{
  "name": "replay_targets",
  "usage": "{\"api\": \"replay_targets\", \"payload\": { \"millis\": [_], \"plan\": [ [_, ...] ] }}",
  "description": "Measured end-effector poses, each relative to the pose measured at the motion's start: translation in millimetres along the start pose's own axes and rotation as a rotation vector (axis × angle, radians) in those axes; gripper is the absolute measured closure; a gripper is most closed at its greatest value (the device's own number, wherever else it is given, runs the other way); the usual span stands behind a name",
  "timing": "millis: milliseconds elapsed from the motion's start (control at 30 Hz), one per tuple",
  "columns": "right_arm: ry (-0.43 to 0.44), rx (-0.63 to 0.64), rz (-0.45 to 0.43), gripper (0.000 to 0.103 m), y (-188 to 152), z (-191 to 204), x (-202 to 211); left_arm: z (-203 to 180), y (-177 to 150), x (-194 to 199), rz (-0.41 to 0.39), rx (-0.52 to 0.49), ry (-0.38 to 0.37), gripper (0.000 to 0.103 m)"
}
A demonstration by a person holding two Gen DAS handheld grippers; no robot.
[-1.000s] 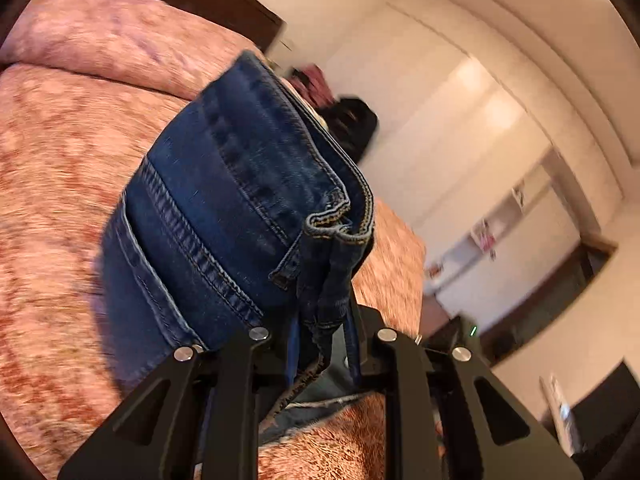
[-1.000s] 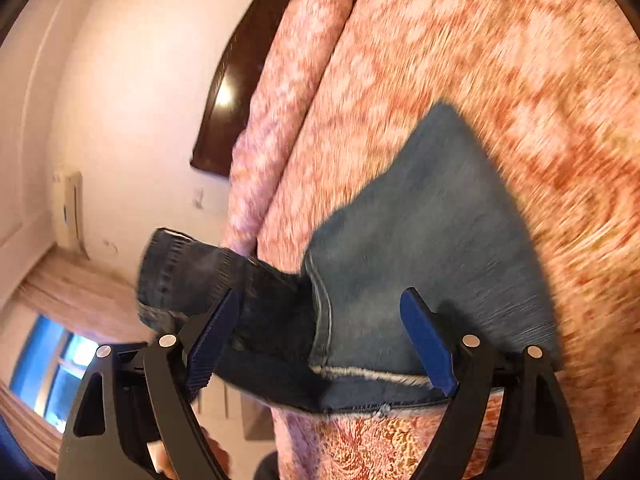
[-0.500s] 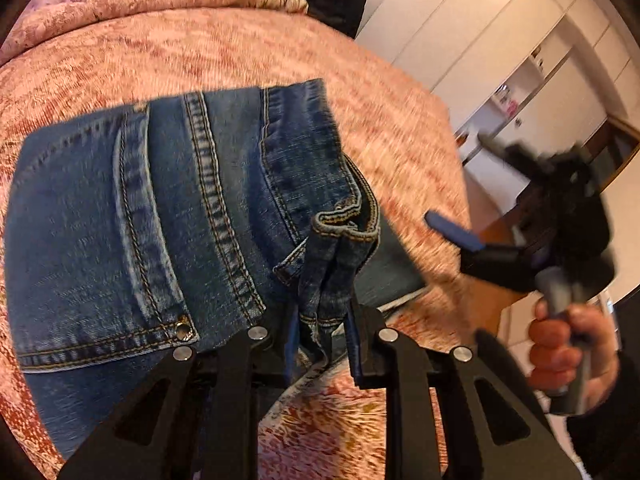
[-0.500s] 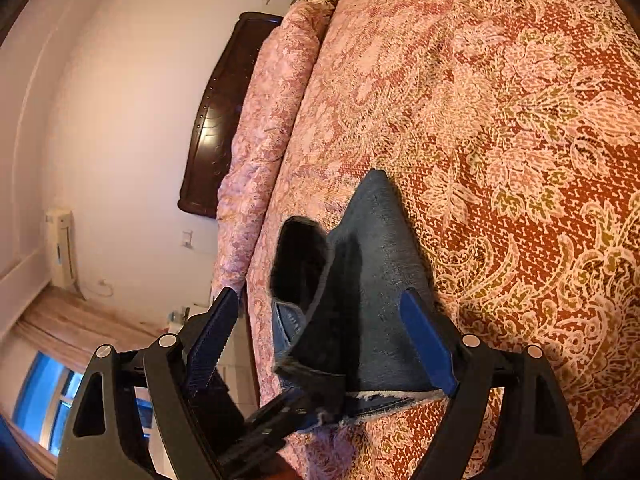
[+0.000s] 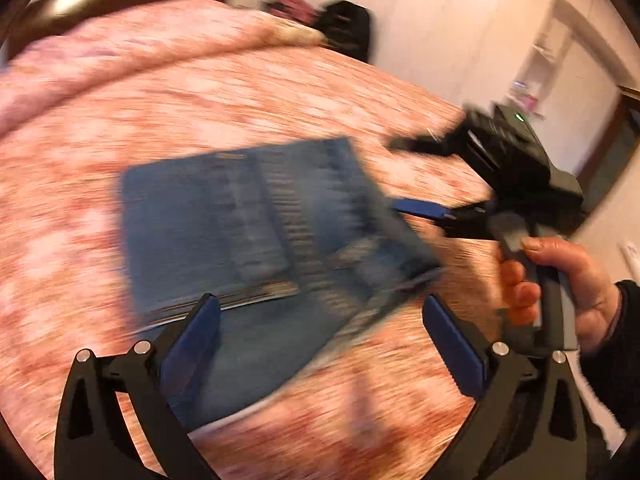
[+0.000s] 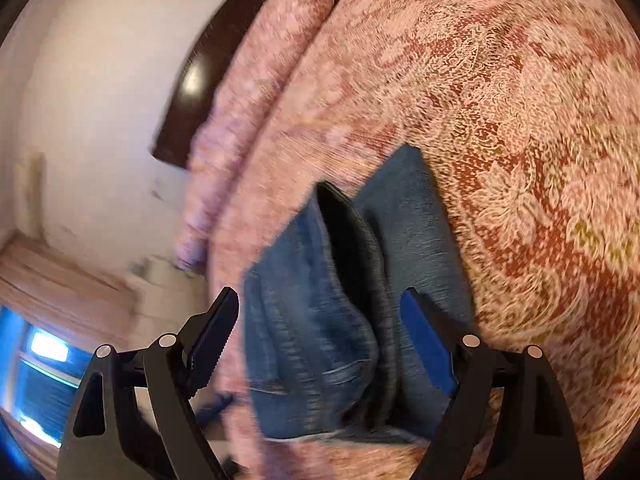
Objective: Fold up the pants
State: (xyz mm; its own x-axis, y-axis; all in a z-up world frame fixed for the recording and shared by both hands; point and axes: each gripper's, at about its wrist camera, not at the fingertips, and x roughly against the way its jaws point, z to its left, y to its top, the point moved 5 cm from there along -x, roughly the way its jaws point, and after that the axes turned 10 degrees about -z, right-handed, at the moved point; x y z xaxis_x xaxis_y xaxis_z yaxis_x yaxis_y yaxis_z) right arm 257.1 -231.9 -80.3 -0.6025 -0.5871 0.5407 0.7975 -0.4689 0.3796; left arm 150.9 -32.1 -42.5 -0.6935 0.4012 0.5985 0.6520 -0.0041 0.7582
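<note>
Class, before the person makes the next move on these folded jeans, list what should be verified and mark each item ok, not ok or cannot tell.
1. Left gripper free of the jeans: ok, jaws opening, pads off the denim.
2. Right gripper free of the jeans: ok, jaws wide, gripping nothing.
3. Jeans resting on the bedspread: ok.
4. Fold lying flat: not ok, a dark gap gapes between layers.
5. Edges aligned: cannot tell, the pictures are blurred.
</note>
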Motion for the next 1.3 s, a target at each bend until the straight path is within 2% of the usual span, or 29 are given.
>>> {"api": "replay_targets", "payload": {
  "millis": [67,133,200,300,400,533,567,633,800,833,967,1000,1300],
  "plan": [
    [-0.038,0.043,0.029,0.021,-3.4,-0.1,-10.6,33.4,-8.4,12.7,0.016,0.052,0.130,0.002],
    [-0.085,0.099,0.080,0.021,-11.6,-1.1,-20.5,71.9,-17.8,11.8,0.065,0.129,0.242,0.002],
    [-0.169,0.174,0.146,0.021,-20.7,0.1,-34.9,100.7,-29.9,14.1,0.090,0.208,0.298,0.002],
    [-0.222,0.270,0.191,0.010,-30.5,7.4,-43.4,124.3,-41.8,6.5,0.114,0.288,0.309,0.002],
    [-0.253,0.314,0.205,0.010,-36.4,8.3,-45.1,134.1,-50.7,3.8,0.121,0.333,0.302,0.002],
    [-0.257,0.314,0.234,0.011,-36.8,10.0,-46.9,137.1,-57.1,1.6,0.117,0.337,0.289,0.002],
    [-0.266,0.318,0.234,0.015,-36.4,9.6,-46.1,137.2,-57.7,2.2,0.117,0.337,0.287,0.002],
    [-0.311,0.348,0.233,0.042,-34.4,7.7,-46.8,137.0,-58.4,0.9,0.111,0.344,0.281,0.002],
    [-0.305,0.386,0.237,0.059,-38.4,9.3,-38.9,136.6,-57.8,1.7,0.105,0.346,0.275,0.002],
    [-0.297,0.391,0.238,0.066,-39.3,9.8,-38.2,136.1,-59.0,1.6,0.103,0.344,0.275,0.002],
    [-0.287,0.464,0.246,0.078,-41.8,18.9,-35.0,132.5,-62.4,4.1,0.099,0.326,0.279,0.002],
    [-0.278,0.466,0.243,0.085,-42.2,21.5,-34.0,132.6,-63.1,4.2,0.094,0.327,0.279,0.002],
    [-0.144,0.296,0.178,0.089,-26.3,37.0,-10.7,125.1,-65.2,6.4,0.112,0.289,0.289,0.002]
  ]
}}
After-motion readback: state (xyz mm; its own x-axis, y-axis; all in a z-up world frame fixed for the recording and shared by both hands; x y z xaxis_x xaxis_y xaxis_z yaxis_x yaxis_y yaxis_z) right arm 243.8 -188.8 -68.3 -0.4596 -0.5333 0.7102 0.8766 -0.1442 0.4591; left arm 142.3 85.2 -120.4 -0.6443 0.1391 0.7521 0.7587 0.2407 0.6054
